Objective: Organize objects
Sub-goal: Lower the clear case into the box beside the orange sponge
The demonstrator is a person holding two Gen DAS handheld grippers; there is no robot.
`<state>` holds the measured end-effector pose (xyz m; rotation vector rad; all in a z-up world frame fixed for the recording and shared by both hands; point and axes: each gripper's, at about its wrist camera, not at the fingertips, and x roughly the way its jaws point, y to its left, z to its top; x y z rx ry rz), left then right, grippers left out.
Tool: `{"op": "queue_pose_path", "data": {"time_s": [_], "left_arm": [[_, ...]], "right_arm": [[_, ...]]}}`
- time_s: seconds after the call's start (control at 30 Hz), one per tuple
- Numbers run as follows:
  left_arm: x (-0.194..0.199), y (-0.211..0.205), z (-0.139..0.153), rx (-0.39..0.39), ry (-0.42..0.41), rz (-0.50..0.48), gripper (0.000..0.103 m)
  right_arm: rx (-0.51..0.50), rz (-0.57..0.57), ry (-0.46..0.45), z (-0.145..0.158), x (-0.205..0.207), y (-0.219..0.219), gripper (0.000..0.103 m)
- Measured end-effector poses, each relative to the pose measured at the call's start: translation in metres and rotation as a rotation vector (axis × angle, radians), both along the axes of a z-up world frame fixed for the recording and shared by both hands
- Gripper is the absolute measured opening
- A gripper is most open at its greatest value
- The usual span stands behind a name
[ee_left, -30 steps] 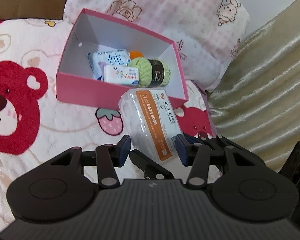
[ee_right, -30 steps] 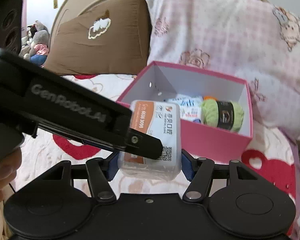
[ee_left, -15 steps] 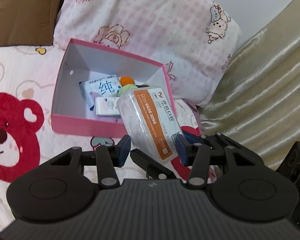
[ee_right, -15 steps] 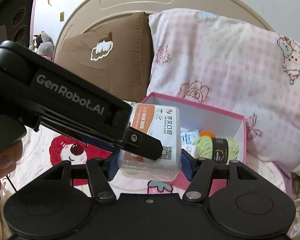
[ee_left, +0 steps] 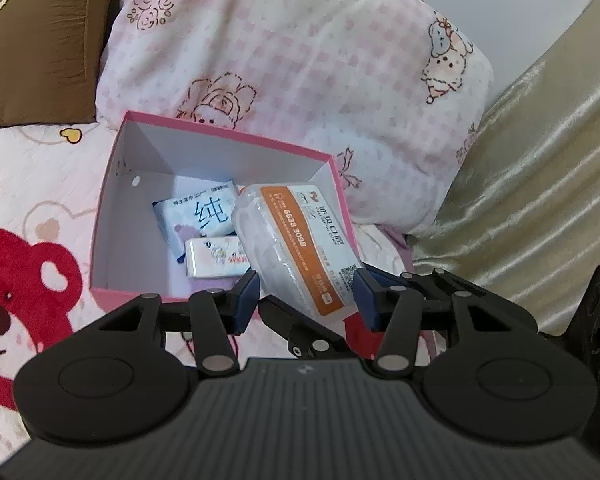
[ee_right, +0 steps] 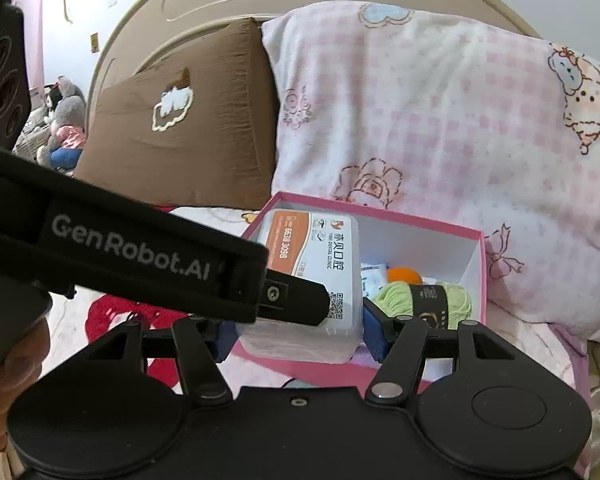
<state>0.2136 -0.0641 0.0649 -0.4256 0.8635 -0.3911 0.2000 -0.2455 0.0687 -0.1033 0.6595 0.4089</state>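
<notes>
- Pack: clear-wrapped rectangular pack with an orange-and-white label (ee_left: pixel 300 240), held in the air by both tools, tilted, over the right end of the box and clear of its floor.
- Left gripper (ee_left: pixel 306 296): clamped across the near end of the pack. One blue pad (ee_left: pixel 246 296) is seen against the white side, the other against the corner with the QR code. Its jaws have just been opening slightly, with the pack between them; contact looks kept.
- Right gripper (ee_right: pixel 296 336): clenched on the long sides of the same pack. The right pad is seen touching; the left pad is half hidden behind the other tool.
- Pink cardboard box with white inside (ee_left: pixel 112 216): lid off, set on the white blanket with red bear print (ee_left: pixel 28 280), its far edge just in front of the pink checked pillow (ee_left: pixel 300 60).
- Box contents: white-and-blue tissue packet (ee_left: pixel 204 212), smaller white packet (ee_left: pixel 216 258) just in front of it, light green yarn skein with black band (ee_right: pixel 424 300) at the right end, small orange item (ee_right: pixel 404 276) behind the skein (kind cannot be told).
- Brown pillow with white cloud patch (ee_right: pixel 188 128): leaned on the headboard, left of the pink pillow.
- Person's hand (ee_right: pixel 12 360): partly seen on the left tool's handle.
</notes>
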Motion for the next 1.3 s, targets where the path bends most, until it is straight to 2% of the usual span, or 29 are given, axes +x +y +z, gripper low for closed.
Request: {"op": "queue_pose_path", "data": {"time_s": [0.13,0.3,0.43,0.57,0.77,0.93,1.13,1.3], "left_arm": [[0.013,-0.001,-0.001,0.007,0.010,-0.005,0.050],[0.028,0.005,-0.004,0.012,-0.024,-0.020,0.048],[0.043,0.009,-0.009,0.006,-0.029,-0.024,0.048],[0.066,0.010,-0.022,-0.001,0.008,-0.023,0.048],[0.102,0.007,-0.049,0.001,0.066,-0.036,0.048],[0.127,0.012,-0.071,-0.036,0.104,-0.015,0.048],[0.148,0.023,-0.095,-0.086,0.153,0.010,0.048],[0.158,0.026,-0.111,-0.084,0.176,0.022,0.048]], "right_arm": [[-0.008,0.017,-0.013,-0.003,0.011,-0.001,0.066],[0.012,0.083,-0.035,-0.008,0.031,-0.008,0.066],[0.071,0.127,0.005,-0.009,0.056,-0.017,0.066],[0.083,0.167,0.051,-0.017,0.079,-0.020,0.067],[0.114,0.133,0.125,-0.042,0.114,-0.026,0.067],[0.098,0.108,0.188,-0.060,0.142,-0.022,0.067],[0.016,0.107,0.237,-0.076,0.170,-0.002,0.067],[-0.009,0.104,0.270,-0.089,0.181,0.003,0.067]]}}
